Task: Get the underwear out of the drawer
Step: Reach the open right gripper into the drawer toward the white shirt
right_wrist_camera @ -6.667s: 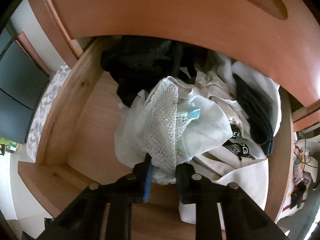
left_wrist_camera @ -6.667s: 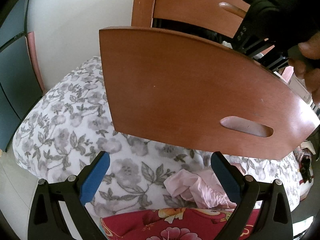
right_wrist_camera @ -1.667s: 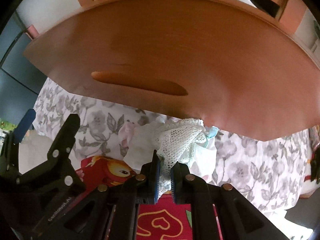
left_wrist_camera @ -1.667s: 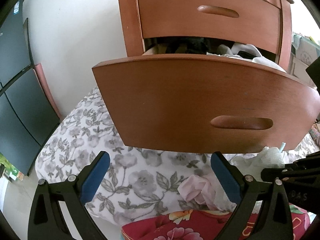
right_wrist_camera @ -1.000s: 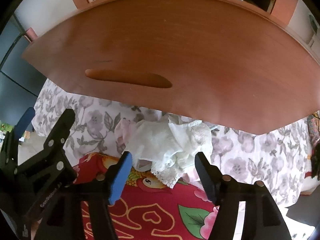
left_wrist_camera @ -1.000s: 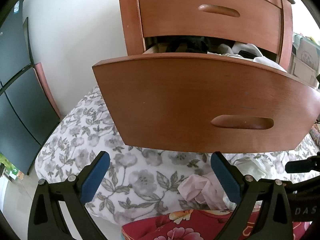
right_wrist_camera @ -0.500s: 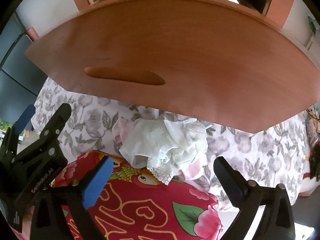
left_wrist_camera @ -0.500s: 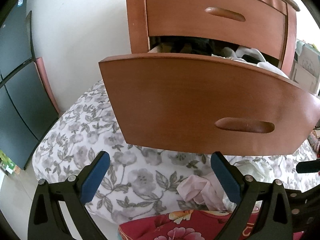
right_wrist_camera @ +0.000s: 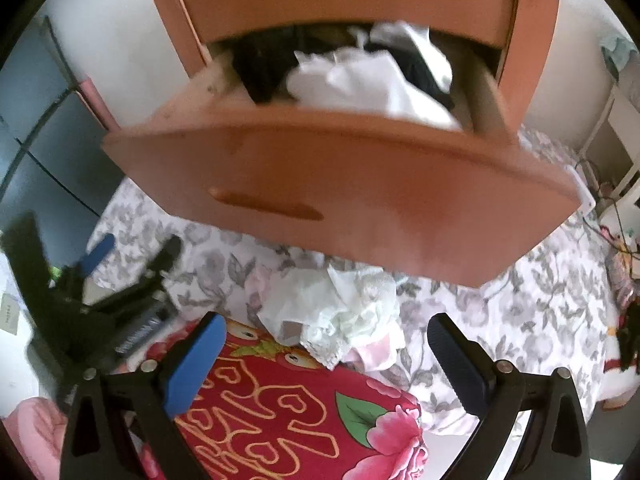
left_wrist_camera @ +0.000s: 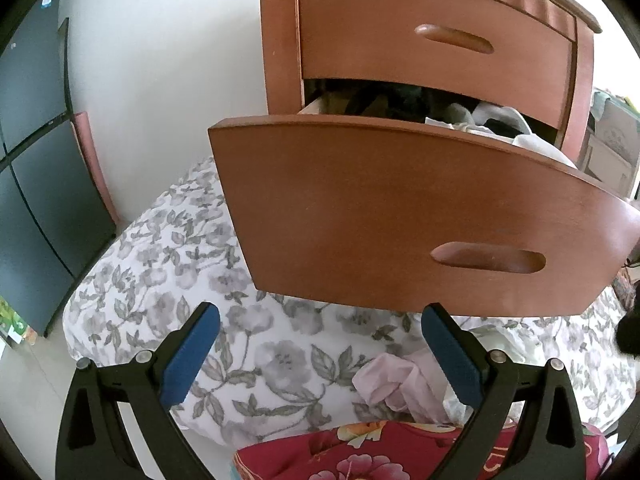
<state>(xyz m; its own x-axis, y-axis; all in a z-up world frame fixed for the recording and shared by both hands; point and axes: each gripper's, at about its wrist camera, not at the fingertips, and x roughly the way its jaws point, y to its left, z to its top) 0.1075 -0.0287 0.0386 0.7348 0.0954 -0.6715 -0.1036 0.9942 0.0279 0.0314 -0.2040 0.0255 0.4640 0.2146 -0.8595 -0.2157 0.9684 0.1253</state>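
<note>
The right tool (right_wrist_camera: 322, 364) is seen with its jaws wide apart, and nothing is held between them. The white underwear (right_wrist_camera: 340, 308) is found just ahead of this tool, between the lines of its two fingers but touched by neither. It lies crumpled on the bed (right_wrist_camera: 532, 304), partly on a pink garment (right_wrist_camera: 374, 354) and at the far edge of a red blanket (right_wrist_camera: 288, 408) that is spread under the tool.

Above and beyond the underwear, the open drawer (right_wrist_camera: 344, 184) is seen, pulled out over the bed. White and dark clothes (right_wrist_camera: 360, 76) are piled inside it. This view is blurred, so finer detail cannot be told.

The left tool (left_wrist_camera: 320, 354) is also wide open and empty. It is pointed at the front of the drawer (left_wrist_camera: 400, 216), which stands ahead of and above its fingers, not touched by them. The pink garment (left_wrist_camera: 394, 386) is seen close to its right finger, and the floral sheet of the bed (left_wrist_camera: 192, 280) fills the space between and to the left of the fingers. In the right wrist view, the left tool (right_wrist_camera: 132, 276) is seen to the left of the right tool, well apart from the underwear.

A second drawer (left_wrist_camera: 436, 40), closed, is placed above the open one.
</note>
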